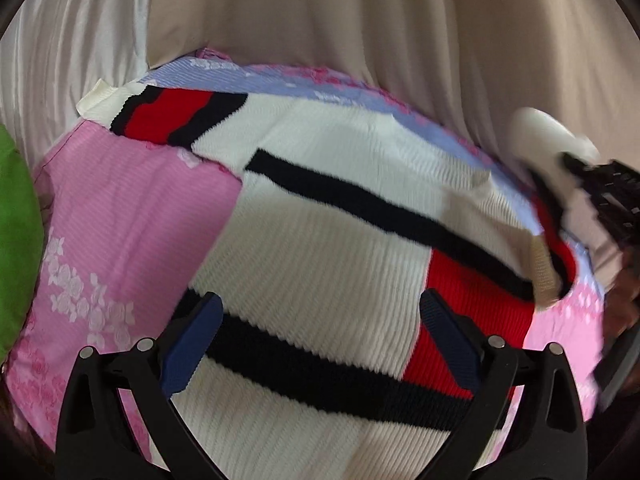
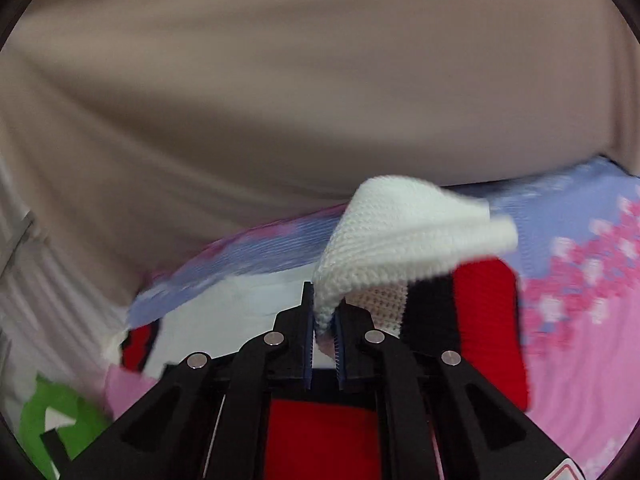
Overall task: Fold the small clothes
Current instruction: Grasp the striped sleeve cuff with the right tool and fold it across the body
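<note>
Meanwhile, a small knit sweater (image 1: 320, 216), white with black and red stripes, lies spread on a pink-and-blue floral sheet (image 1: 132, 208), before a beige curtain (image 1: 360, 40). At the sweater's right edge, the right gripper (image 2: 325, 334) is clamped on a white cuff (image 2: 400, 232), its jaws nearly together with the knit pinched between them; the cuff stands lifted off the sheet, the red sleeve band hanging beside it. Over the sweater's near hem, the left gripper (image 1: 320, 344) hovers with jaws spread wide, the pads apart from the cloth and nothing between them. A green item (image 1: 16, 240) lies left of the sweater, well apart.

The step appears to be folding the right sleeve across the body. Done well, the cuff should travel low and straight toward the sweater's middle, keeping the sleeve flat, while the left gripper could press the body down so the knit does not drag or bunch.
</note>
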`<action>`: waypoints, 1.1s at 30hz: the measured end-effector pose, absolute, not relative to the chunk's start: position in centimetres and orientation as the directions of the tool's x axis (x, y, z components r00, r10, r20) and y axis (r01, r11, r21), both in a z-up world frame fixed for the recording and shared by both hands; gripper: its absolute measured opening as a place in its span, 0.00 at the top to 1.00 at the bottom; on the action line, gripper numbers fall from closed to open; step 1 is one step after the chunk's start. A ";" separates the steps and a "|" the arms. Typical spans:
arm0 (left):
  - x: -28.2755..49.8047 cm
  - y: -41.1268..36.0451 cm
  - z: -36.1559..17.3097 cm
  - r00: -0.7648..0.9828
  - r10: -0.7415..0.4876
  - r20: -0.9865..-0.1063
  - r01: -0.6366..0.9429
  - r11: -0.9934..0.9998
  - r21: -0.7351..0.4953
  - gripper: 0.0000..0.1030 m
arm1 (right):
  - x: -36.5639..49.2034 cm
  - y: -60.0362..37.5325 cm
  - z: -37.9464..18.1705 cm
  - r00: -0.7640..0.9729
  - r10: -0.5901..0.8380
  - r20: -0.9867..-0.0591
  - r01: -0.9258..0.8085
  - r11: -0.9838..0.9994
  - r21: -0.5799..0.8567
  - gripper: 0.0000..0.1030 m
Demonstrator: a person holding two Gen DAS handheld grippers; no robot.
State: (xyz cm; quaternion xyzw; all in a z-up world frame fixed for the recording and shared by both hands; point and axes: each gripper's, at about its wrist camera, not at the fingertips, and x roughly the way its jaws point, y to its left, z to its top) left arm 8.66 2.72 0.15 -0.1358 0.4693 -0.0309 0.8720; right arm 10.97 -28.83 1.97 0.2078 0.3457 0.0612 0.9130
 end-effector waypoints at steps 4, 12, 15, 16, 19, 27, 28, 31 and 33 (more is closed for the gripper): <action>12.9 4.9 -0.2 0.550 -0.288 -0.784 -0.071 0.919 -0.387 0.05 | 12.0 -20.3 -0.2 0.714 0.279 -0.642 -0.090 0.946 0.311 0.82; 22.7 3.9 -6.4 0.459 -0.354 -0.815 -0.151 0.873 -0.464 0.06 | 5.9 -31.0 -7.8 0.601 -0.019 -0.799 0.317 0.924 0.216 0.57; 23.9 3.8 -8.7 0.440 -0.315 -0.841 -0.224 0.869 -0.442 0.31 | 5.6 -33.6 -9.8 0.572 -0.021 -0.820 0.386 0.889 0.247 0.57; 23.9 3.6 -8.4 0.466 -0.284 -0.838 -0.221 0.880 -0.421 0.40 | 6.2 -33.8 -10.4 0.566 -0.018 -0.824 0.390 0.886 0.249 0.56; 24.5 3.1 -8.4 0.457 -0.305 -0.836 -0.186 0.886 -0.425 0.84 | 8.5 -33.9 -12.8 0.531 -0.005 -0.847 0.392 0.888 0.241 0.67; 24.0 1.4 -9.7 0.444 -0.301 -0.844 -0.124 0.912 -0.391 0.84 | 6.4 -40.1 -13.6 0.525 -0.098 -0.845 0.536 0.810 0.239 0.98; 23.8 1.5 -9.6 0.463 -0.296 -0.835 -0.114 0.915 -0.388 0.83 | 6.5 -40.5 -14.5 0.505 -0.089 -0.859 0.541 0.808 0.234 0.98; 23.2 3.7 -8.3 0.485 -0.346 -0.803 -0.131 0.879 -0.458 0.82 | 6.8 -39.9 -13.3 0.521 -0.103 -0.847 0.529 0.818 0.226 0.97; 22.9 7.9 -6.3 0.563 -0.319 -0.763 -0.176 0.855 -0.488 0.70 | 6.6 -38.9 -11.1 0.546 -0.137 -0.827 0.523 0.826 0.209 0.96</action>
